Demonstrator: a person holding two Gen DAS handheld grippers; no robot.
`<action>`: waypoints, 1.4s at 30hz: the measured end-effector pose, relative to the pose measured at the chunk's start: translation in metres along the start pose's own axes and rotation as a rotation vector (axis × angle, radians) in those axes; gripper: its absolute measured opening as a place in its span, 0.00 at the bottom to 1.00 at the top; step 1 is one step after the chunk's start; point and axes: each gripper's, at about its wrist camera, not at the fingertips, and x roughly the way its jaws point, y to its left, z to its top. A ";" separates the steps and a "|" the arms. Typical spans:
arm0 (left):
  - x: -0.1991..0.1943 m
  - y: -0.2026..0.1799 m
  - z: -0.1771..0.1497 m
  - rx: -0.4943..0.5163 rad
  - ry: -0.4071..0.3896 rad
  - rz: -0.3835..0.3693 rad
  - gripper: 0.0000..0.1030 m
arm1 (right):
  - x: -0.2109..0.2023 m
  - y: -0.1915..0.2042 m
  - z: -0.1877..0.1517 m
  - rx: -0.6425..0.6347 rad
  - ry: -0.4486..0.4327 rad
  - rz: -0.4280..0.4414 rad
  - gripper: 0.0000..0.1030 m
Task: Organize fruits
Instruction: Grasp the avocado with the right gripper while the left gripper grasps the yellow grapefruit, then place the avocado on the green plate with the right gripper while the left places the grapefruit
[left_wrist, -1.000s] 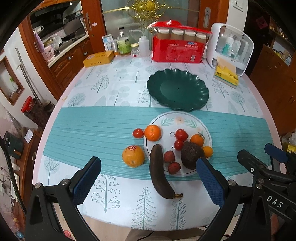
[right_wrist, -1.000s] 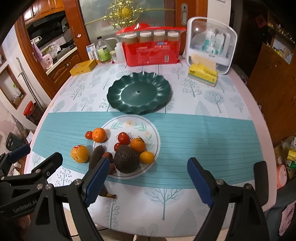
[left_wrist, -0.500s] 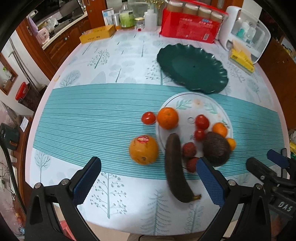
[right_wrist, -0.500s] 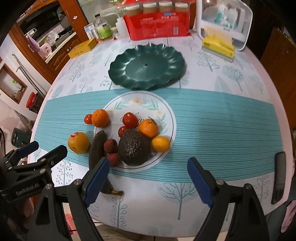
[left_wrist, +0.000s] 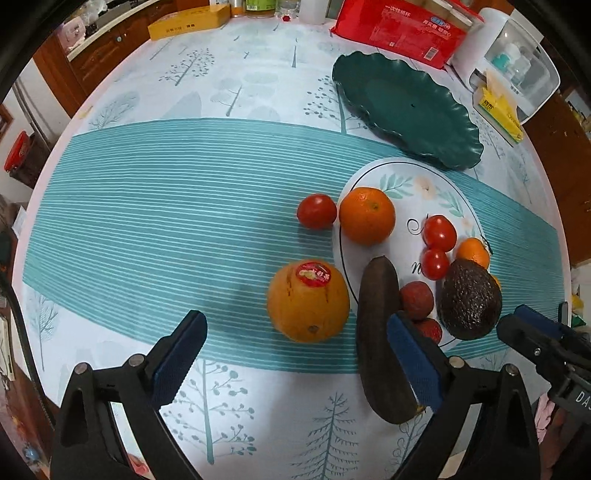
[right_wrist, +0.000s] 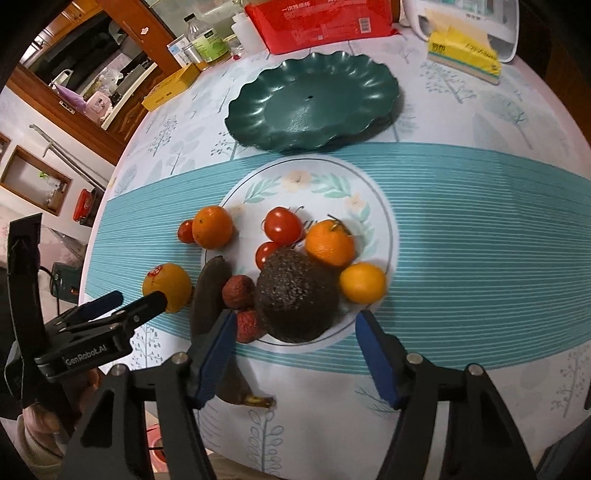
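Note:
A white flowered plate holds tomatoes, small oranges, lychees and a dark avocado. A big stickered orange, a tomato and a dark banana lie at its left. An empty green scalloped plate sits behind. My left gripper is open, just in front of the big orange. My right gripper is open, low in front of the avocado.
At the table's far side stand a red package, a yellow box, bottles, a tissue pack and a white organiser. The table's near edge runs just below both grippers.
Both grippers have moved forward and down toward the fruit. The left one now faces the big orange, the right one the avocado. No fruit has moved.

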 end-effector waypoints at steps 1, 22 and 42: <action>0.002 -0.001 0.000 0.003 0.005 -0.003 0.94 | 0.004 0.000 0.001 0.002 0.004 0.008 0.64; 0.052 0.008 0.017 -0.018 0.096 -0.037 0.77 | 0.046 0.029 0.011 -0.205 0.021 -0.167 0.62; 0.017 -0.027 0.029 0.065 0.044 -0.063 0.46 | 0.013 0.038 0.010 -0.244 -0.042 -0.146 0.60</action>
